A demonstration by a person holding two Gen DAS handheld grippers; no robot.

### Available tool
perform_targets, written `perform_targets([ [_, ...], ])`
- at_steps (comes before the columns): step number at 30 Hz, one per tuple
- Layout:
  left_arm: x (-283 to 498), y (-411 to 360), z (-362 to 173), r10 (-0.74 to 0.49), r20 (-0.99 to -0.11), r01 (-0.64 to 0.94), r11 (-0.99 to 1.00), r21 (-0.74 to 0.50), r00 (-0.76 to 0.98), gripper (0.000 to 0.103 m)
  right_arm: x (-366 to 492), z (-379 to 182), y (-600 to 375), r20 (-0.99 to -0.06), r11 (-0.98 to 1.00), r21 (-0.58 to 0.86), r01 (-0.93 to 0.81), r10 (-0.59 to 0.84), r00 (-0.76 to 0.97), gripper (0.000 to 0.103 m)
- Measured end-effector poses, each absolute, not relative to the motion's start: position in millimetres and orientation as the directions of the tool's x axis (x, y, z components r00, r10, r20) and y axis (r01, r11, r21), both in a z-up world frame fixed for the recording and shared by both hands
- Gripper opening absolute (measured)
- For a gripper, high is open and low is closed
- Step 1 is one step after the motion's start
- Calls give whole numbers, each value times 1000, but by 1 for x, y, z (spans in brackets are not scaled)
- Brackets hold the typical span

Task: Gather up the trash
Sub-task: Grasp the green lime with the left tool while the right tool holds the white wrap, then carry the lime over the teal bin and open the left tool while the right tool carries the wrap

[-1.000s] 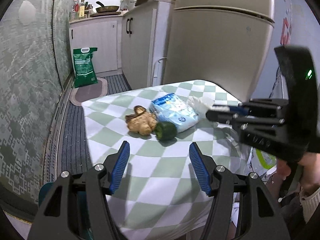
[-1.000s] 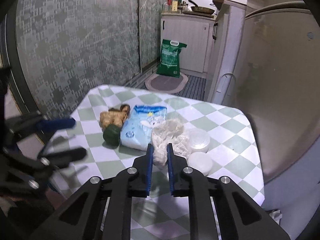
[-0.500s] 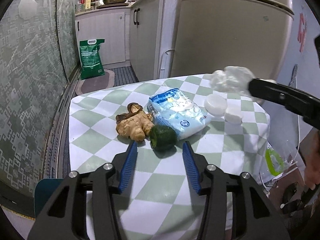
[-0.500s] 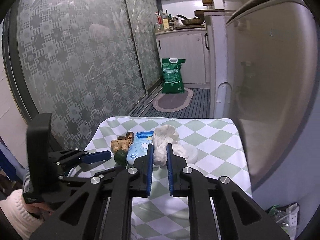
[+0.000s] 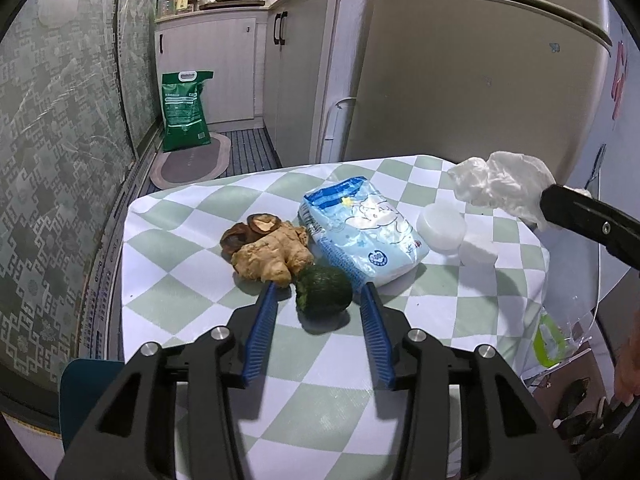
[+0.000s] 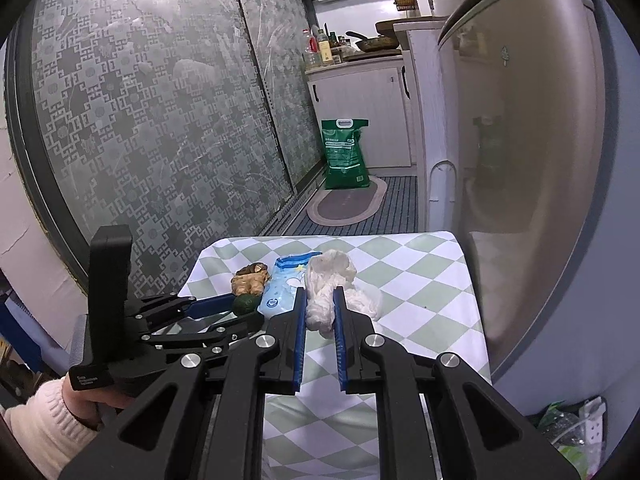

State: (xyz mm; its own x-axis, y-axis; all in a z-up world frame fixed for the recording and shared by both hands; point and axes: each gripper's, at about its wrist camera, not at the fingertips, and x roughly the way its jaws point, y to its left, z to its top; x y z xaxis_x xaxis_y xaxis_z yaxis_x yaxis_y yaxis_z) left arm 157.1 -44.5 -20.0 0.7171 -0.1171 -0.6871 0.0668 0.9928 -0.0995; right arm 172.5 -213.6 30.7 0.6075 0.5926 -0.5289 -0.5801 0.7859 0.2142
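**Inspector:** Collection is judged to be mid-course. A crumpled white plastic wrapper [image 6: 326, 292] is clamped between the blue pads of the right gripper [image 6: 320, 308] and is held clear above the green-and-white checked tablecloth [image 5: 180, 264].

**Clerk:** And the left gripper [image 5: 318, 300]?

**Inspector:** Its jaws have just been closing, yet they stand part open, one on each side of a dark green, rough-skinned round fruit [image 5: 324, 290]. Nothing is pressed by the pads; the fruit is seen resting on the cloth between the tips.

**Clerk:** What is called for next?

**Inspector:** By judgement, the wrapper is to be carried to a bin, which cannot be identified in either view. If the fruit is wanted, the left jaws must be narrowed squarely, since a round body may be squeezed out sideways.

**Clerk:** Condition of the wrapper?

**Inspector:** Thin, wrinkled, translucent white film is noted, bunched into a loose wad; a tail hangs below the pads. Just beside the fruit are recorded a knobbly tan ginger root [image 5: 274, 254] and a pale blue printed packet [image 5: 362, 232].
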Motion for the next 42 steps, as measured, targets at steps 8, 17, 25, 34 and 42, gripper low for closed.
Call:
perform_targets([
  [8,159,-45,-19,-128,-684,86,992,-96,718,26,173,32,-209,-531,784,218,-581,595,604,12],
  [17,141,-27,-9,-140,-656,90,990,-109,742,25,170,36,-189,-538,774,205,-600,601,591,12],
  [25,118,20,2,-109,-610,35,991,-131,785,25,165,45,-158,-532,753,194,-629,619,577,12],
  [34,100,77,-11,-56,-639,-42,990,-138,767,25,156,56,-112,-529,718,180,-672,647,550,12],
  [42,81,115,-39,-43,-697,-82,986,-144,715,25,150,58,-69,-540,685,171,-708,666,514,12],
])
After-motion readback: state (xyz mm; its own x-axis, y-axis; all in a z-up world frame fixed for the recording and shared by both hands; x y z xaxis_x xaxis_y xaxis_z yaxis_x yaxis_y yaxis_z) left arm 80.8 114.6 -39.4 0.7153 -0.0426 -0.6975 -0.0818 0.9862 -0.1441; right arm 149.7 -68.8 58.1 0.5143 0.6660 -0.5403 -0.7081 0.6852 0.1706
